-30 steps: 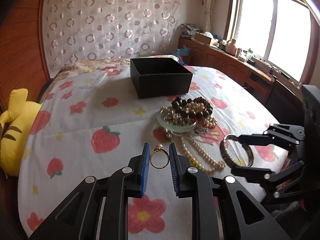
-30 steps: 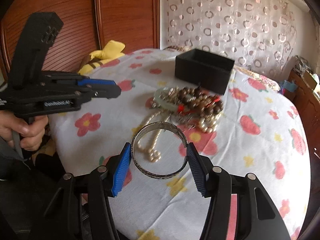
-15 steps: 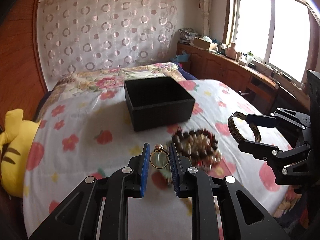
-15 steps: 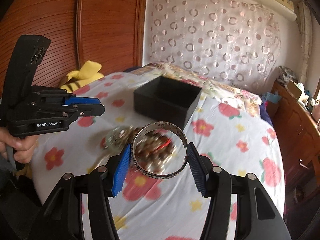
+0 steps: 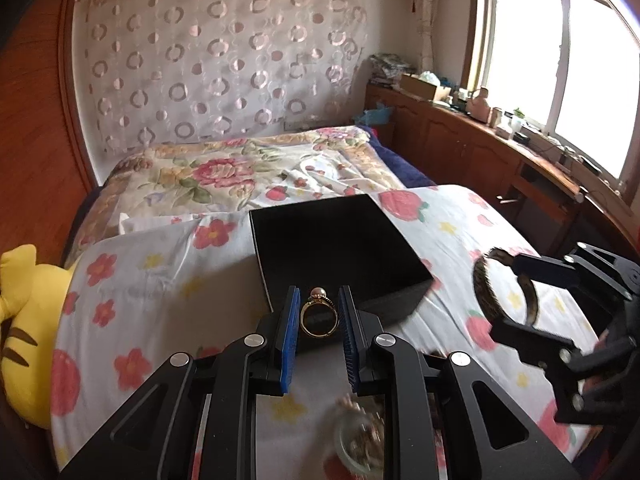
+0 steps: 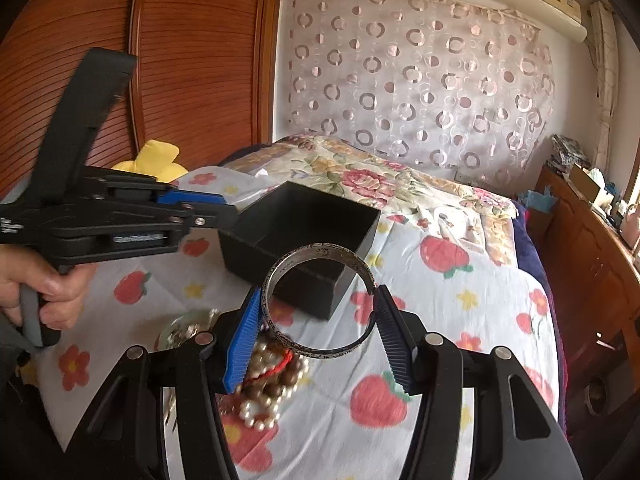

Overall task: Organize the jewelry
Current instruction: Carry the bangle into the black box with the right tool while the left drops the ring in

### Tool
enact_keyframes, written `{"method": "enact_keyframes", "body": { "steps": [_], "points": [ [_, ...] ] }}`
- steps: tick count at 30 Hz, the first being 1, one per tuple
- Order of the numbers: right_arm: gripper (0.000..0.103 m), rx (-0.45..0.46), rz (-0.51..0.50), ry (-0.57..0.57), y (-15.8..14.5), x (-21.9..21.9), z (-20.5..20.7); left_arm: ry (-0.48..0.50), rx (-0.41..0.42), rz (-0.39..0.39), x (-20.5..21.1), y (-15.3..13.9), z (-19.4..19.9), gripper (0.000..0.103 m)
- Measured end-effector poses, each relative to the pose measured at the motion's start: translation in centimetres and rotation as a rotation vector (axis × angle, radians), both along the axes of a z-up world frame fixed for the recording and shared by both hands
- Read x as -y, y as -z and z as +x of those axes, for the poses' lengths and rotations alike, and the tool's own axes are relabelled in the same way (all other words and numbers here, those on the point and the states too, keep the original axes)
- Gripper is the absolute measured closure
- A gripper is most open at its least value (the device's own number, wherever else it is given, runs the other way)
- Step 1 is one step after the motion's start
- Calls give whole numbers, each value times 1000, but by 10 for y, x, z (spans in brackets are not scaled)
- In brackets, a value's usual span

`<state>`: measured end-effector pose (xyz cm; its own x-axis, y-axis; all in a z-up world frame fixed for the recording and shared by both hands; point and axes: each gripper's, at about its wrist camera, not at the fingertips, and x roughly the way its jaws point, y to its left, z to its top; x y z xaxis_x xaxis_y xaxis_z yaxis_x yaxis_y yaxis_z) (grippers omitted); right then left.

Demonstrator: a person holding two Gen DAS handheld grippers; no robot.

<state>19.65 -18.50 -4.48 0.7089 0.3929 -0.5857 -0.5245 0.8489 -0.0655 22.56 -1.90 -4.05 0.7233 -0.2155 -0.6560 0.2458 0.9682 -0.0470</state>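
Both grippers have carried their pieces from the jewelry pile (image 6: 256, 376) toward the black box (image 5: 336, 248); left gripper (image 5: 319, 316) pinches a gold ring (image 5: 319, 314) at the box's near edge; right gripper (image 6: 318, 312) clamps a silver bangle (image 6: 320, 300) before its near corner; open bedsheet (image 5: 160, 280) surrounds the box.

A home bedroom: a bed (image 5: 460, 232) fills the view, spread with a white sheet printed in strawberries and flowers, a floral quilt (image 5: 224, 172) bunched at 12 o'clock. A yellow plush toy (image 5: 24, 320) lies at 9 o'clock against the reddish wooden headboard (image 6: 192, 60). A circle-patterned curtain (image 5: 216, 64) hangs behind; wooden cabinets (image 5: 472, 148) under a bright window (image 5: 568, 64) stand at 2 o'clock
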Motion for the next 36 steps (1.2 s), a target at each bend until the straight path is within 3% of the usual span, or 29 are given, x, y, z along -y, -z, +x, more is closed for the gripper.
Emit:
{"method": "enact_keyframes", "body": {
  "steps": [5, 8, 10, 12, 18, 23, 27, 36],
  "points": [
    [44, -18, -10, -6, 1, -8, 23, -20, -13, -1, 2, 2, 24, 84],
    [44, -22, -16, -12, 4, -13, 33, -39, -13, -14, -3, 2, 28, 64],
    [44, -30, -15, -17, 6, -17, 43, -44, -5, -27, -7, 0, 25, 61],
    [44, -36, -18, -23, 8, -21, 51, -48, 7, -41, -12, -3, 21, 48],
    [44, -68, -23, -43, 17, -39, 75, -93, 47, -32, -35, -10, 4, 23],
    [44, -96, -36, -49, 24, -51, 86, -133, 79, -9, -55, -9, -14, 10],
    [44, -102, -50, -51, 26, -59, 90, -140, 106, -1, -64, -4, -33, 8],
    [41, -96, -25, -47, 20, -58, 86, -103, 59, -33, -61, 16, -64, 8]
  ]
}}
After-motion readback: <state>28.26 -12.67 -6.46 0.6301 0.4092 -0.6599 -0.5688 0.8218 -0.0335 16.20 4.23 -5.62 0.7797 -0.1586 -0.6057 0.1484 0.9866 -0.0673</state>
